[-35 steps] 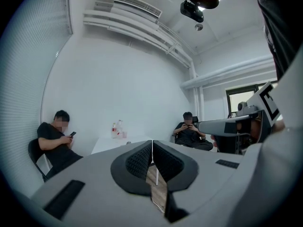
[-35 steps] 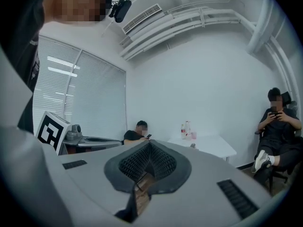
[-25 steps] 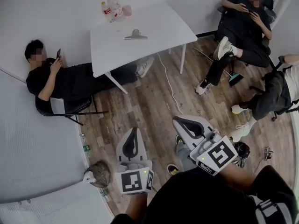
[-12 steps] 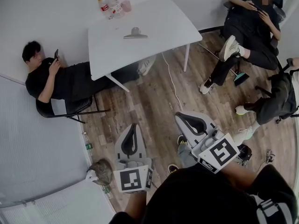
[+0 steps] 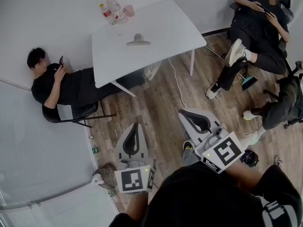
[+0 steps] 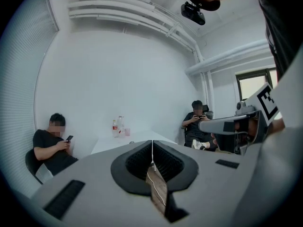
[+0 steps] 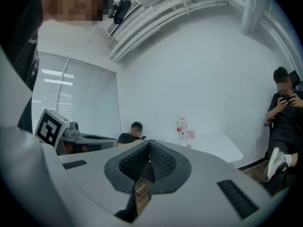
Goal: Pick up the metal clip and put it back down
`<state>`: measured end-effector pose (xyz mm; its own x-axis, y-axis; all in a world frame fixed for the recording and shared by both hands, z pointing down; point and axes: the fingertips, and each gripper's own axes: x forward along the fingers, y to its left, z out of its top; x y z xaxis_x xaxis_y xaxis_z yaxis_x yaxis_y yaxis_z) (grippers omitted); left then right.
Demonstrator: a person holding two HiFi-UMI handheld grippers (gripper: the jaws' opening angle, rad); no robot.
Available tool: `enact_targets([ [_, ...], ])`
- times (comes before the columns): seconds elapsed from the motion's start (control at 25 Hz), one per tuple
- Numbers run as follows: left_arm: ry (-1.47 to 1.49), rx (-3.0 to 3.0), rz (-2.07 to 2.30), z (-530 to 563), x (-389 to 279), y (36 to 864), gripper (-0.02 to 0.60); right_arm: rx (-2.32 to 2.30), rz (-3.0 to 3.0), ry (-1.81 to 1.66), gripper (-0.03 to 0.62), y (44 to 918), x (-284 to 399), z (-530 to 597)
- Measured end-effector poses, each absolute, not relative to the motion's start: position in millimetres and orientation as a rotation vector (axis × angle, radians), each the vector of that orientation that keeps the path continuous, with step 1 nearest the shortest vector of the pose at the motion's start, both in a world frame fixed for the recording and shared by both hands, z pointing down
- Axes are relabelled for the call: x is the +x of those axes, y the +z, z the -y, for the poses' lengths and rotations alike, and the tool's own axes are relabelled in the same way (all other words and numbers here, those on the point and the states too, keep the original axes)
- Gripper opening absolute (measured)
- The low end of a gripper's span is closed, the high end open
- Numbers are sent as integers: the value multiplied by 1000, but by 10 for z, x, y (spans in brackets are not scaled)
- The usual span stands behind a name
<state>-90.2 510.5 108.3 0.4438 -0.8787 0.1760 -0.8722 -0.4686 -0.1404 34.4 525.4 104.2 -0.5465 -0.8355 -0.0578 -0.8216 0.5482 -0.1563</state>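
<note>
The metal clip (image 5: 138, 40) lies flat on the white table (image 5: 165, 25) at the far side of the room, and shows as a small speck (image 7: 188, 146) in the right gripper view. Both grippers hang over the wooden floor, far short of the table. My left gripper (image 5: 135, 126) is shut with nothing in it, its pads meeting in the left gripper view (image 6: 152, 142). My right gripper (image 5: 182, 112) is also shut and empty, its jaws closed together (image 7: 149, 144). Each points toward the table.
Bottles and a pink cup (image 5: 113, 9) stand at the table's back corner. A person (image 5: 59, 86) sits on a chair left of the table, another (image 5: 258, 27) at the upper right, a third (image 5: 284, 100) at the right edge. A white cable (image 5: 176, 82) runs across the floor.
The head view has shifted a little, so the table and clip sit slightly lower in the frame. Both grippers stay shut and keep their places near the body.
</note>
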Motion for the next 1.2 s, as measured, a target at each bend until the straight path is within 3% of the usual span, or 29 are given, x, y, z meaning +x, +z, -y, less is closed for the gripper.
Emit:
enact_targets([
  [0.68,-362,-2636,-1549,-5164,-534,941,23,-1457,-2560,-169,17,954,769,-5299],
  [1.2,-366,-2663,-1512,-4768,-520,954,23,-1474,-2561,-196,17,1001,704,-4935],
])
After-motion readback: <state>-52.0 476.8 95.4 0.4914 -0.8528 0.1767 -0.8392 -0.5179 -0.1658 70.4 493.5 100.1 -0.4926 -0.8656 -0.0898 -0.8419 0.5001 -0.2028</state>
